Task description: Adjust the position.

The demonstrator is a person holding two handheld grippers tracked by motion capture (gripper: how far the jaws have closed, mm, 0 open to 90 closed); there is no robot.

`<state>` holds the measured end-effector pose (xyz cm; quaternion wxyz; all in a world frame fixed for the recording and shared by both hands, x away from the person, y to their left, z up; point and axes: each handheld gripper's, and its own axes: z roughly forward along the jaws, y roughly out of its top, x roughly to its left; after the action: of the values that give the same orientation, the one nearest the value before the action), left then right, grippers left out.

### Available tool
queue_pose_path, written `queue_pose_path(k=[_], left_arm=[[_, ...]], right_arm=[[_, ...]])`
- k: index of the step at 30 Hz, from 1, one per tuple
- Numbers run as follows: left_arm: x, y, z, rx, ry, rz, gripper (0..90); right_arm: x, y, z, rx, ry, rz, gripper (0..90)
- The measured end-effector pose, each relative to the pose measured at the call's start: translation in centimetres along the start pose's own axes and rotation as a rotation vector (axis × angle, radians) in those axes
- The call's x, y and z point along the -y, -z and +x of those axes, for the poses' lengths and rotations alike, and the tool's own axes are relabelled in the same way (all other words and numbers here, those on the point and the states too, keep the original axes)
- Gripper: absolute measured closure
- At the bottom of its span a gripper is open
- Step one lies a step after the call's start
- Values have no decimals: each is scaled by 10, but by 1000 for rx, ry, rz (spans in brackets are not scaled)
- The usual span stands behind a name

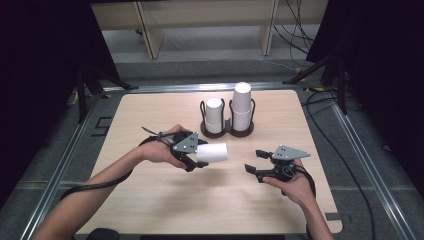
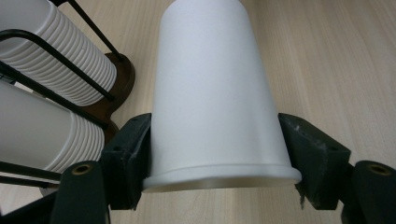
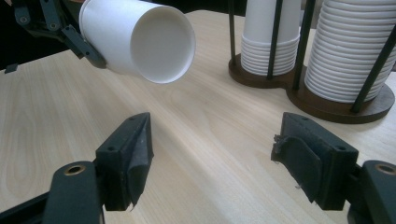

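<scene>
Left gripper view: left tool [image 2: 219, 168] clamping white paper cup [image 2: 212, 88] near its rim, holding it sideways above counter [image 2: 336, 60]. Risking crushed thin wall if squeezed harder, or slipping on the taper. Right tool [image 3: 212, 156] waiting apart, empty. Beyond, cup stacks in wire holder [image 1: 227, 131], possibly getting bumped.

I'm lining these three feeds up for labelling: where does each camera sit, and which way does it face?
High view: above the person's side, looking forward and down on the table; both forearms, left claw and right claw show.
Left gripper view: rides the left claw, looking along its jaws clamped on the paper cup.
Right gripper view: rides the right claw, whose jaws stand apart, facing the cup and the left claw.
All three share the cup and the cup holder.
</scene>
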<state>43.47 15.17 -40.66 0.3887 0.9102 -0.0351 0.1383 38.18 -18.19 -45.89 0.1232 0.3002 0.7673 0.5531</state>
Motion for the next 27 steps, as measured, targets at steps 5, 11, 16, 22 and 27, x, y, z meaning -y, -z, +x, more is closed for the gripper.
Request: queue_pose_path(k=[5,11,16,22,27], left_arm=[[-4,2,3,3,-22,21,295],[-8,1,7,18,-46,56,298],[-11,0,8,41,-72,86,299],[-9,0,5,66,-81,108,298],[-9,2,3,88,-84,120,299]], right_arm=[[-2,-2,-1,-1,59,12,270],[-4,-1,-2,-13,80,43,269],[-3,-4,-1,-37,58,57,269],[-4,-11,-2,-67,126,81,270],[-7,-17,6,-98,111,115,270]])
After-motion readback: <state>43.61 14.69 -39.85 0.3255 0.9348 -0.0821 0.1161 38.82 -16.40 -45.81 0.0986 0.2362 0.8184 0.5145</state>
